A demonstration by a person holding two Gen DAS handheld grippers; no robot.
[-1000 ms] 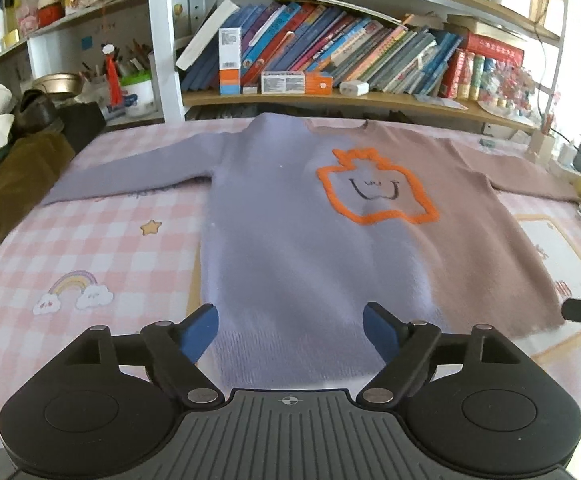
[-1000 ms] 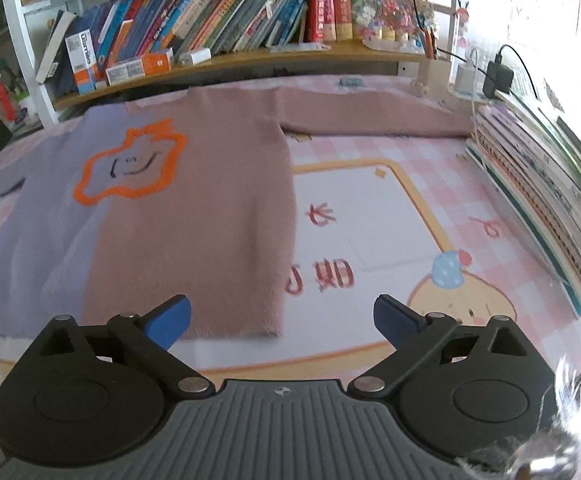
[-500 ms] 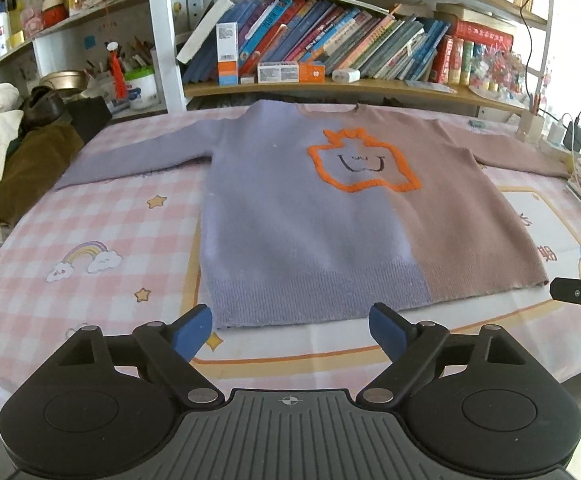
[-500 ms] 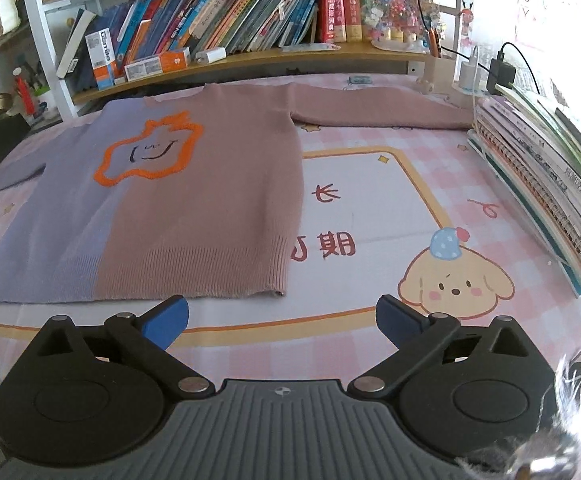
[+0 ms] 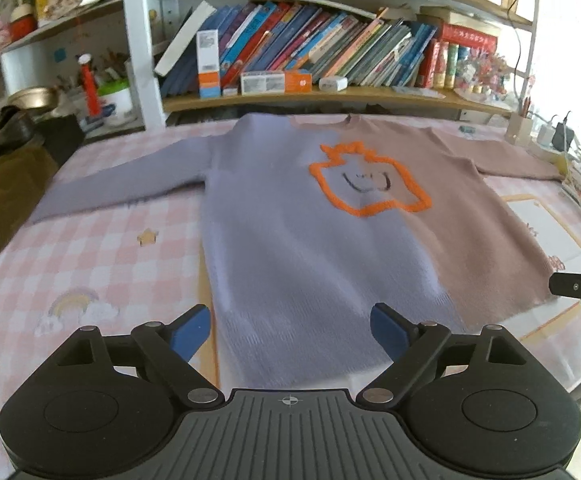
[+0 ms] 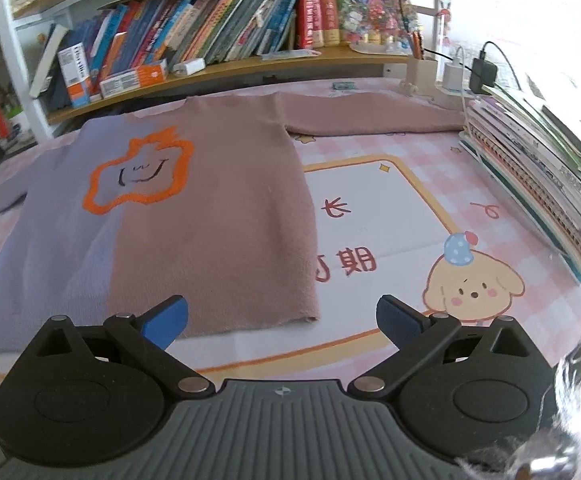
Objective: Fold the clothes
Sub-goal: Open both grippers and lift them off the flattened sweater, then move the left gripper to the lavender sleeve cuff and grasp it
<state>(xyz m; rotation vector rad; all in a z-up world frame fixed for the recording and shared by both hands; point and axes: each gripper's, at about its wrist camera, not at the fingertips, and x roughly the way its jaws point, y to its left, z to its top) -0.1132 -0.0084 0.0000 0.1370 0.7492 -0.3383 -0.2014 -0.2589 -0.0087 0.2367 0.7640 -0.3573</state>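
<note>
A sweater (image 5: 290, 216), lavender on one half and dusty pink on the other with an orange outlined face, lies flat and face up on the table, sleeves spread out. It also shows in the right wrist view (image 6: 194, 216). My left gripper (image 5: 290, 330) is open and empty, over the lavender hem. My right gripper (image 6: 281, 320) is open and empty, over the pink hem's right corner. A tip of the right gripper shows at the right edge of the left wrist view (image 5: 578, 288).
The table has a pink checked cloth (image 5: 102, 256) with a cartoon mat (image 6: 402, 240). A bookshelf (image 5: 310, 60) runs along the far edge. A stack of books (image 6: 538, 184) stands at the right. Dark clothes (image 5: 14, 160) lie at the far left.
Both grippers have moved forward toward the sweater's hem after pulling back half a second ago. Both stay open. The sweater has not moved.
</note>
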